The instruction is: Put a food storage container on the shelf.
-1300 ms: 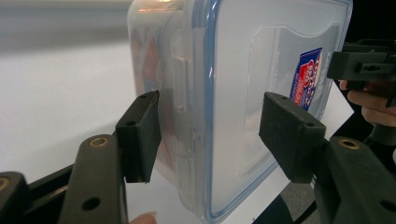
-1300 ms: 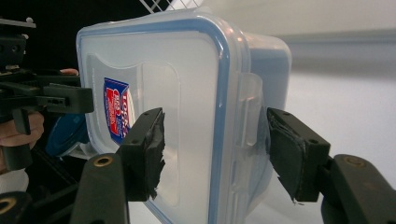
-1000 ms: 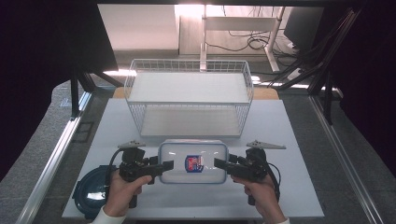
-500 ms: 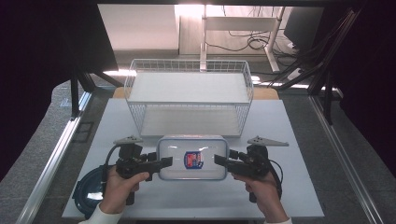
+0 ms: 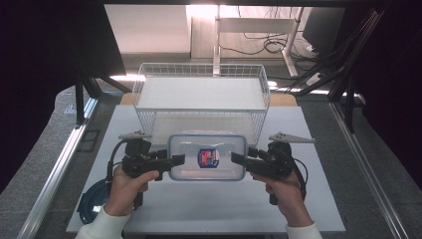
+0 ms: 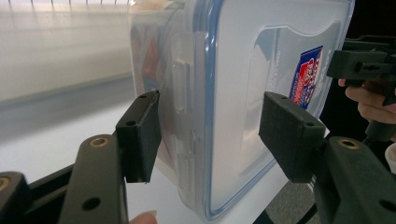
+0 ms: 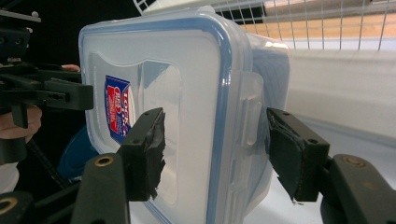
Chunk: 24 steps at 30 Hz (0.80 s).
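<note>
Lidded plastic container pinched at both ends by left gripper and right gripper, raised before wire basket; placing remains.

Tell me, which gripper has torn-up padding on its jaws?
The right gripper. Its black pads look ragged and frayed against the food container; the left gripper has smooth, square pads.

The box is clear plastic with a see-through lid that has a blue rim and a red and blue sticker in the middle. The lid is shut. The box is level, up off the desk, above its middle, near the front edge.
</note>
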{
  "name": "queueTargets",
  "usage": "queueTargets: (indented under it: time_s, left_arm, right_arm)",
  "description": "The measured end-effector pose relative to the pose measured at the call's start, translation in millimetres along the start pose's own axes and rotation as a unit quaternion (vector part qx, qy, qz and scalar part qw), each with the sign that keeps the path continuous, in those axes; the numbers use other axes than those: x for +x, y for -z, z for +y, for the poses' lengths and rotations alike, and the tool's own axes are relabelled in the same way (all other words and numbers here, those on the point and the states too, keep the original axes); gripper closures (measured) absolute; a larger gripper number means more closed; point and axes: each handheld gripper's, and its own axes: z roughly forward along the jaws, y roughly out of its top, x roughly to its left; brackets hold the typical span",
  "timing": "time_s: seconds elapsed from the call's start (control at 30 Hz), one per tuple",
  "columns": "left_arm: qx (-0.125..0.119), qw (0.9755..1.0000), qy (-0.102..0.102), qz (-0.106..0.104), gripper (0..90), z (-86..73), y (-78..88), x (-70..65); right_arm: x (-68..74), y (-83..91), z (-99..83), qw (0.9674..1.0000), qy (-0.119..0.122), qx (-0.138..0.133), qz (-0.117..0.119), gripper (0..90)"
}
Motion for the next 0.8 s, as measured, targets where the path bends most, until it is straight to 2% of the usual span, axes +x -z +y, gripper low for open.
queueTargets:
  time_s: [0.3,0.47,0.7,0.8]
  left_arm:
    - [-0.009,0.9999,0.003,-0.009,40.7,19.3,5.7,9.8]
    - [-0.017,0.9998,0.001,-0.008,41.1,32.5,8.0,13.8]
    - [-0.023,0.9992,0.018,-0.025,41.2,42.7,3.5,22.7]
    - [-0.023,0.9992,0.018,-0.026,41.2,48.1,2.5,23.1]
  right_arm:
    - [2.0,-5.0,25.9,0.9999,0.012,0.001,0.001,39.9]
    - [0.5,-10.7,38.7,0.9999,0.009,-0.003,0.003,39.9]
    - [0.8,-12.2,58.1,0.9997,0.023,0.000,-0.007,40.0]
    - [-0.6,-12.9,64.2,0.9996,0.025,0.002,-0.009,40.0]
